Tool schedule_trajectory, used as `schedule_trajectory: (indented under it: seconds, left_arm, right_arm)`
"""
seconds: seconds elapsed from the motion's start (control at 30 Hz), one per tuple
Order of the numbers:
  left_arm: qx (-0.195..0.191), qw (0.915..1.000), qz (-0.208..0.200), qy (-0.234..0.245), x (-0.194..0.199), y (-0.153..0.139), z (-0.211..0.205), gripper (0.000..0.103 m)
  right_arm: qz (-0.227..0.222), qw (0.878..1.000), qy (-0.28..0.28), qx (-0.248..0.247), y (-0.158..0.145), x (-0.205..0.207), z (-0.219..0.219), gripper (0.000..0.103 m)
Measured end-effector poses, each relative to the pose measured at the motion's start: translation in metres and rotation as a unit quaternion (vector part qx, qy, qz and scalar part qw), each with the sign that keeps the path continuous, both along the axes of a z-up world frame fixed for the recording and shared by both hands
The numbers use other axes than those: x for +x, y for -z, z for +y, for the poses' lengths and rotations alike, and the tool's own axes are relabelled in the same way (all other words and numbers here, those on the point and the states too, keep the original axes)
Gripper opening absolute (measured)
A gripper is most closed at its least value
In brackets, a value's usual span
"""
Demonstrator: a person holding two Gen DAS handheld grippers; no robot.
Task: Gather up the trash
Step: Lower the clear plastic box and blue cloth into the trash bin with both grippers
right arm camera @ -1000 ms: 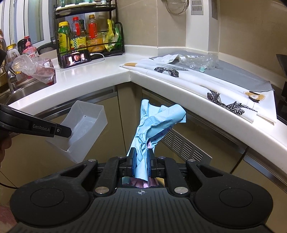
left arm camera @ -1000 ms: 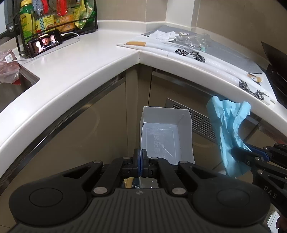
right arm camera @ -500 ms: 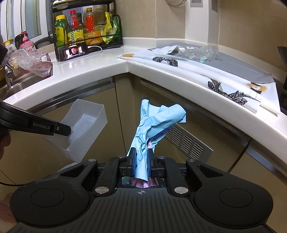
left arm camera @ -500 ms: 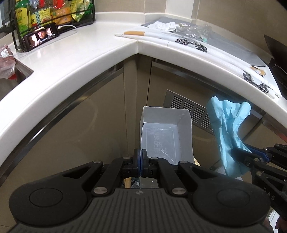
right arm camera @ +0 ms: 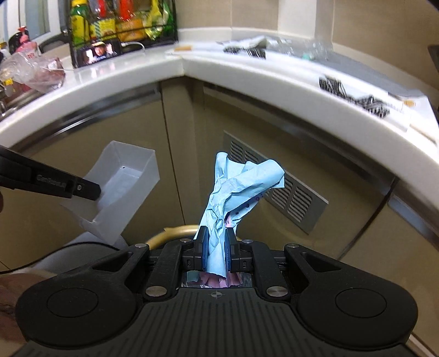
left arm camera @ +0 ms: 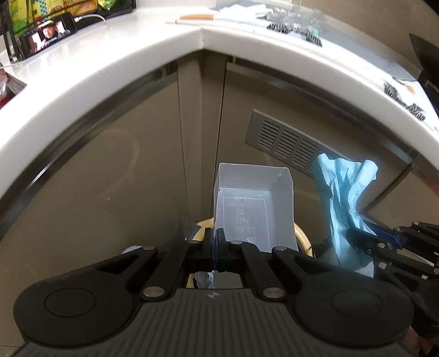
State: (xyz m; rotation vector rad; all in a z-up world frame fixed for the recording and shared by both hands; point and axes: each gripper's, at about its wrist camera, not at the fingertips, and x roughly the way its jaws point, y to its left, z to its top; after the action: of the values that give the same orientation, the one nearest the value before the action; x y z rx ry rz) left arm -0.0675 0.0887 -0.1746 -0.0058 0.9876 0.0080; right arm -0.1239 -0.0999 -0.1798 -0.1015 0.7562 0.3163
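The left claw (left arm camera: 216,243) is pressed together on the near wall of a translucent white plastic box (left arm camera: 253,203), which it holds in the air in front of the beige cabinet doors (left arm camera: 137,170), below the white desk (left arm camera: 115,68). The right claw (right arm camera: 216,248) pinches a crumpled light-blue paper wad (right arm camera: 238,186) that sticks up between its fingers. Box and wad hang side by side, apart, near a grey vent grille (right arm camera: 288,189). A yellowish round rim (left arm camera: 301,236) shows just beneath the box. On the desk lie a phone (right arm camera: 98,53) by a bottle rack (right arm camera: 120,22) and patterned paper (right arm camera: 354,93).
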Motion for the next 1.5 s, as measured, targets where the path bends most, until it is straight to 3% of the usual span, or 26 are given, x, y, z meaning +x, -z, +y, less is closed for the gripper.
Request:
schedule_trajectory:
  seconds: [0.73, 1.0, 1.5]
  left_arm:
    - [0.016, 0.9968, 0.076, 0.020, 0.023, 0.062, -0.007, 0.000]
    - [0.012, 0.9917, 0.125, 0.031, 0.042, 0.097, -0.010, 0.000]
    - [0.012, 0.9805, 0.195, 0.026, 0.062, 0.154, -0.012, 0.000]
  right_arm:
    - [0.080, 0.996, -0.018, -0.028, 0.046, 0.045, 0.017, 0.014]
    - [0.149, 0.988, -0.021, -0.042, 0.084, 0.073, 0.026, 0.014]
    - [0.222, 0.973, -0.021, -0.065, 0.136, 0.104, 0.037, 0.014]
